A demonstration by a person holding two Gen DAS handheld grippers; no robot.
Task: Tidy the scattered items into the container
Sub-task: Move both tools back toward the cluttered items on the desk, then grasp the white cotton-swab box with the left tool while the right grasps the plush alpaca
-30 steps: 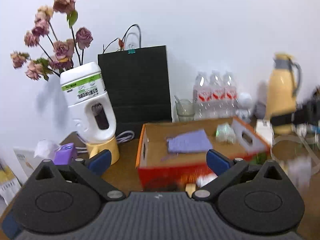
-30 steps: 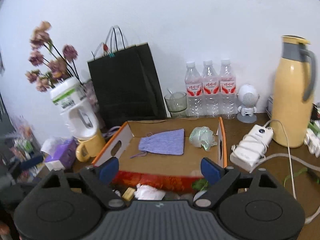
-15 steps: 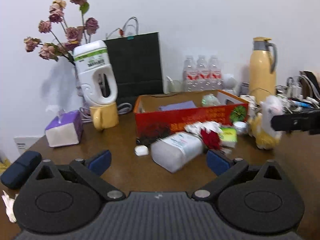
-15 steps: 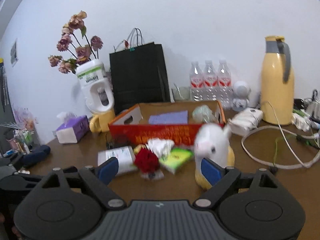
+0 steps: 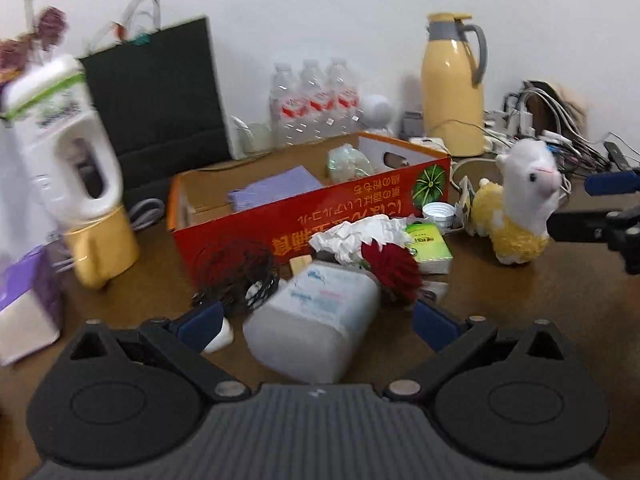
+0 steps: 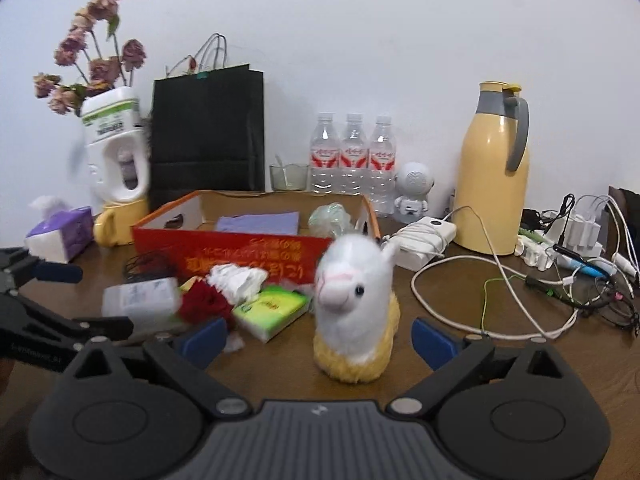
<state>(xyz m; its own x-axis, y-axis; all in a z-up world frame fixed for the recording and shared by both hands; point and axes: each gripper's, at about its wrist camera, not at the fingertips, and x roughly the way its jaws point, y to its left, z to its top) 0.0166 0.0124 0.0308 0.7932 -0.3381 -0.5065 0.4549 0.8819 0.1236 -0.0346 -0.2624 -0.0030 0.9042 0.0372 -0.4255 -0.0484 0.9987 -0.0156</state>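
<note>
A red cardboard box (image 5: 312,216) (image 6: 240,252) holds a purple cloth (image 5: 276,188) and a pale green wad (image 5: 348,160). In front of it lie a white plastic jug (image 5: 316,320), a red flower (image 5: 390,268), crumpled paper (image 5: 360,236), a green tissue pack (image 5: 428,246) and a black net (image 5: 236,268). My left gripper (image 5: 316,322) is open, and the jug lies between its fingers untouched. A white and yellow alpaca plush (image 6: 356,308) stands between the fingers of my right gripper (image 6: 319,340). Its jaws are opening and its pads are clear of the plush.
Along the wall stand a yellow thermos (image 6: 494,176), three water bottles (image 6: 352,156), a black paper bag (image 6: 208,128) and a white jug with dried roses (image 6: 116,152). A yellow mug (image 6: 120,220) and tissue box (image 6: 60,232) sit left. Cables and chargers (image 6: 560,272) crowd the right.
Both grippers have come down from over the box to table level. The left now frames the white jug; the right has closed in on the plush.
</note>
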